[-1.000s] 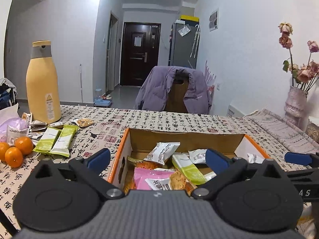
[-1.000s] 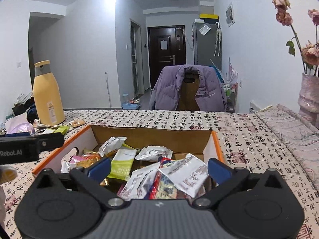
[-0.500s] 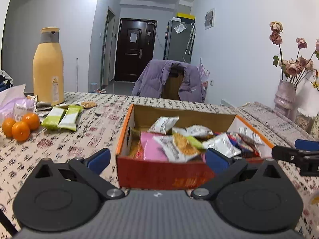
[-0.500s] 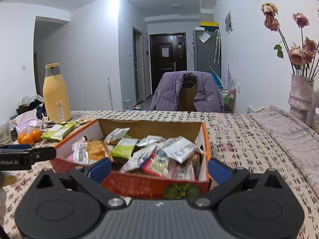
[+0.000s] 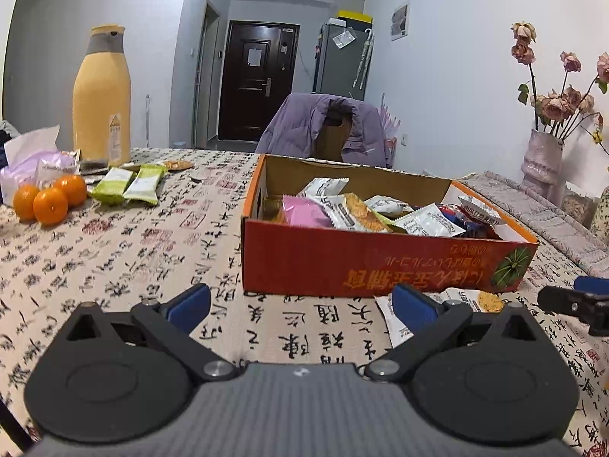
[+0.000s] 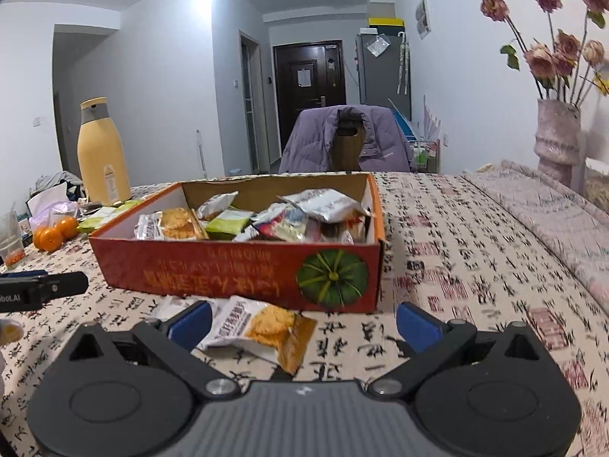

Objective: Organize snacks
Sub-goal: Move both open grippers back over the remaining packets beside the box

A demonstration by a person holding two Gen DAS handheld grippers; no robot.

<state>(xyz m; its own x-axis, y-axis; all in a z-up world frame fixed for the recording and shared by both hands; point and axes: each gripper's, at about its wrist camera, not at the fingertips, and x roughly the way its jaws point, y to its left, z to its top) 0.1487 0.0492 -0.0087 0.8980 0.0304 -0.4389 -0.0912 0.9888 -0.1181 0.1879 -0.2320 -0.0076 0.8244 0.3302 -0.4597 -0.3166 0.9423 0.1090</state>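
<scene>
An orange cardboard box (image 5: pixel 380 262) (image 6: pixel 236 270) full of snack packets stands on the table. A white cracker packet (image 6: pixel 255 327) lies on the cloth in front of the box, between my right gripper's fingers; it also shows in the left wrist view (image 5: pixel 460 301). My left gripper (image 5: pixel 300 306) is open and empty, low over the cloth before the box. My right gripper (image 6: pixel 302 321) is open, low over the cloth, with the packet just ahead of its left finger. Two green packets (image 5: pixel 129 188) lie far left.
A yellow bottle (image 5: pixel 101 95) stands at the far left, with three oranges (image 5: pixel 49 200) and a purple bag (image 5: pixel 26 169) near it. A vase of dried roses (image 6: pixel 557 141) stands at the right. A chair with a purple jacket (image 5: pixel 327 129) is behind the table.
Both grippers have pulled back from over the box and dropped low to the table in front of it. The cracker packet in front of the box has come into view.
</scene>
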